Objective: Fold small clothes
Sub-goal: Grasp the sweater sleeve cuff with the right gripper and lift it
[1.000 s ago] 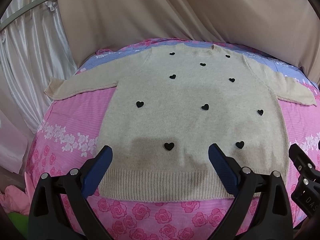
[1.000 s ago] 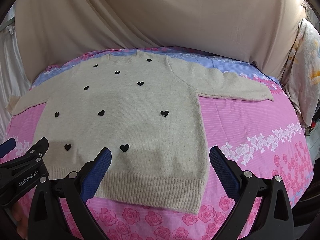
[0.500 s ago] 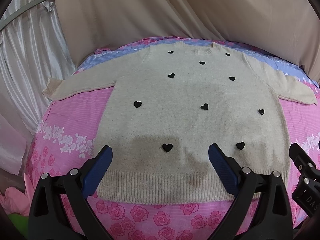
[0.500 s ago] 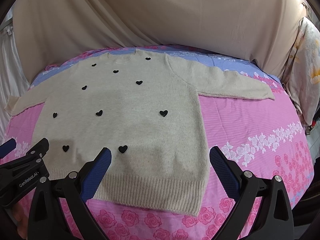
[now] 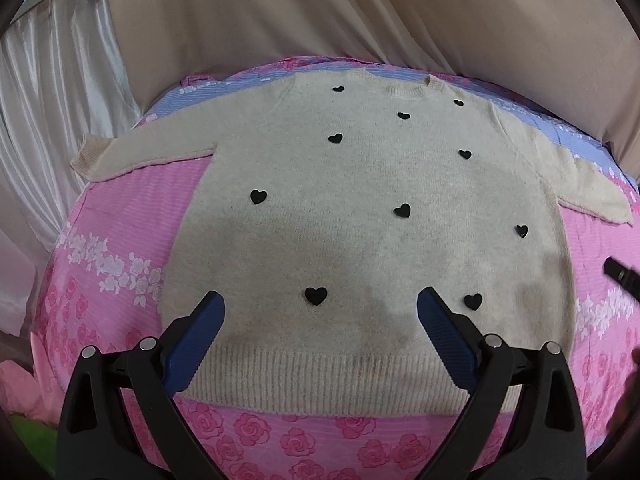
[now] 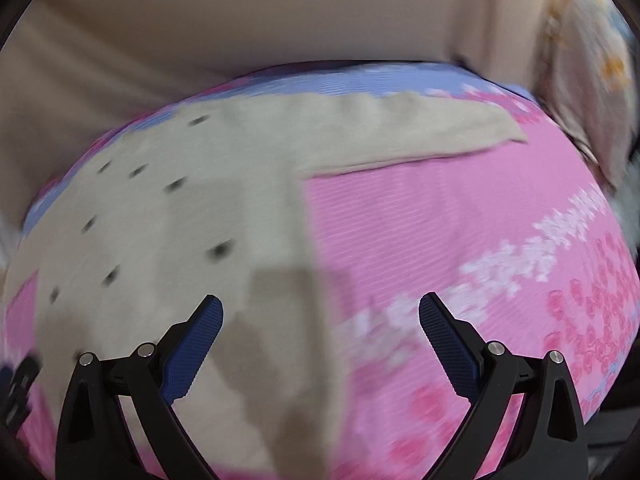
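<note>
A cream knitted sweater [image 5: 360,216] with several black hearts lies flat and face up on the pink floral bedsheet [image 5: 132,216], both sleeves spread out. My left gripper [image 5: 320,324] hovers open over the ribbed hem near the sweater's middle, holding nothing. In the blurred right wrist view the sweater [image 6: 168,216] fills the left half and its right sleeve [image 6: 420,136] stretches to the right. My right gripper [image 6: 320,326] is open above the sweater's right side edge, empty. A black part of the right gripper [image 5: 622,278] shows at the left wrist view's right edge.
A beige curtain [image 5: 360,12] hangs behind the bed, with white satin drapes [image 5: 52,92] on the left. A floral cloth [image 6: 580,60] hangs at the far right. The bed's front edge curves just below the hem. Pink fabric [image 5: 16,384] lies beside the bed at lower left.
My right gripper has swung fast to the right and forward, toward the sweater's right side and sleeve, blurring its view. The left gripper has crept slightly forward over the hem. Both stayed open.
</note>
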{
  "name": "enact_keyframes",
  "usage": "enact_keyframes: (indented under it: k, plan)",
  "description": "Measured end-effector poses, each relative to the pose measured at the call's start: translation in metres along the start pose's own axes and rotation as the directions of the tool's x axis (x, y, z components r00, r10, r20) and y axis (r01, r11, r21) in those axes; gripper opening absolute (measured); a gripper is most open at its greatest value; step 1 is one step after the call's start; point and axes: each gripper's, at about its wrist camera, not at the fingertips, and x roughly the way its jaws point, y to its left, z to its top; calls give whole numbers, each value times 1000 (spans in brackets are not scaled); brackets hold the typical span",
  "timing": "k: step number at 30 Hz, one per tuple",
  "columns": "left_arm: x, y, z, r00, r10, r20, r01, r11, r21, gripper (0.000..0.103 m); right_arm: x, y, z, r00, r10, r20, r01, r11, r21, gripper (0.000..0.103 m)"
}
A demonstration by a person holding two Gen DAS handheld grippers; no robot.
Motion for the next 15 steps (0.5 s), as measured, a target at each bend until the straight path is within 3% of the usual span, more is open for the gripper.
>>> enact_keyframes:
  k: [5,9,15]
  plan:
    - [5,-10,7,1000,28,-4,-28,1000,-11,95,58,-124,79,993,-119,4,116,972,206,97]
    - [13,-19,14,997,69,-27,-69,997,-25,95,109,-206,141,987,-159,-19,157,938,308,95]
    - [28,-30,22,992,109,-67,-111,993,-37,95,178,-262,199,981,-185,-64,195,914,355,94]
